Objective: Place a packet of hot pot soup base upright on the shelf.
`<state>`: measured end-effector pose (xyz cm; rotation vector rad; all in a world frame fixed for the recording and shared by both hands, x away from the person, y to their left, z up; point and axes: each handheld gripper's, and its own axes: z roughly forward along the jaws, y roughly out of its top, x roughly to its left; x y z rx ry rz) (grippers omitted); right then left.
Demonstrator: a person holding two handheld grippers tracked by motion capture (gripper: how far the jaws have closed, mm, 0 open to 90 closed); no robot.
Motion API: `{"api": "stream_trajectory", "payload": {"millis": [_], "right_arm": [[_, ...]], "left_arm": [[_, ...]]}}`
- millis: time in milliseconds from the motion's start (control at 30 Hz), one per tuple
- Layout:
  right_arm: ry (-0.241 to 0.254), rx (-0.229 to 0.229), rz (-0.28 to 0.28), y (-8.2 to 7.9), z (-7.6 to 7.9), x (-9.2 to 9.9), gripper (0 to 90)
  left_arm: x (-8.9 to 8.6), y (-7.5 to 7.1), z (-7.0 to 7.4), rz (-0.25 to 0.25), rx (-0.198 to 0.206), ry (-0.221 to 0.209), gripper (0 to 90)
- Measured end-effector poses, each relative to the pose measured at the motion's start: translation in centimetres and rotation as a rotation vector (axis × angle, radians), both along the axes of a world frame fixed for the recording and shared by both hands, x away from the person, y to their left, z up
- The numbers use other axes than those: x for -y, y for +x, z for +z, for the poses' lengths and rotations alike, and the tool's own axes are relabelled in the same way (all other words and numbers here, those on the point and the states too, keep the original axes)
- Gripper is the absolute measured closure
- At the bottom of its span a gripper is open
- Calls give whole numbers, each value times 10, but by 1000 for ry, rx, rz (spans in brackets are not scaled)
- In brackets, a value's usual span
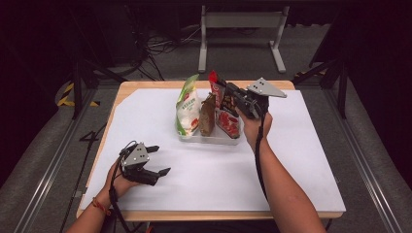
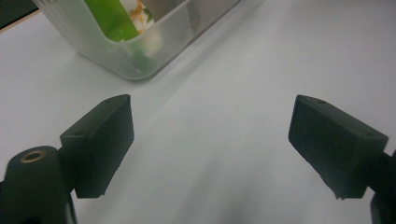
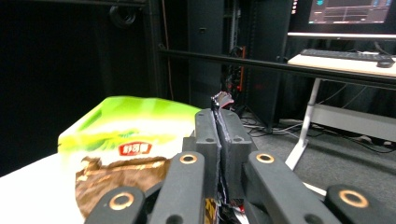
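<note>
Red bag pinched at top by right claw, upright in bin beside brown bag; left claw open, idle near bin.

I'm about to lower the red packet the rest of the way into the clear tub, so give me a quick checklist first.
1. Right tongs clamped on red packet: ok.
2. Red packet over its slot at the right end of the tub: ok.
3. Green bag and brown packet standing in the tub: ok.
4. Left tongs open, apart from the tub: ok.
5. Packet's bottom touching the tub floor: cannot tell.
</note>
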<state>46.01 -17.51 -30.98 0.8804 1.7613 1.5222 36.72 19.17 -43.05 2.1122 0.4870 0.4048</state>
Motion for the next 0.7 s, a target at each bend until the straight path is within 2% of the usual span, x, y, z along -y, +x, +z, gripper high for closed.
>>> {"api": "stream_trajectory", "payload": {"millis": [133, 567, 700], "right_arm": [[13, 5, 12, -3, -4, 3, 876], [2, -3, 19, -8, -11, 11, 869], [-25, -2, 19, -11, -12, 9, 866]], "left_arm": [[1, 0, 0, 1, -1, 1, 149], [2, 0, 0, -1, 1, 7, 149], [2, -1, 0, -2, 4, 7, 149]]}}
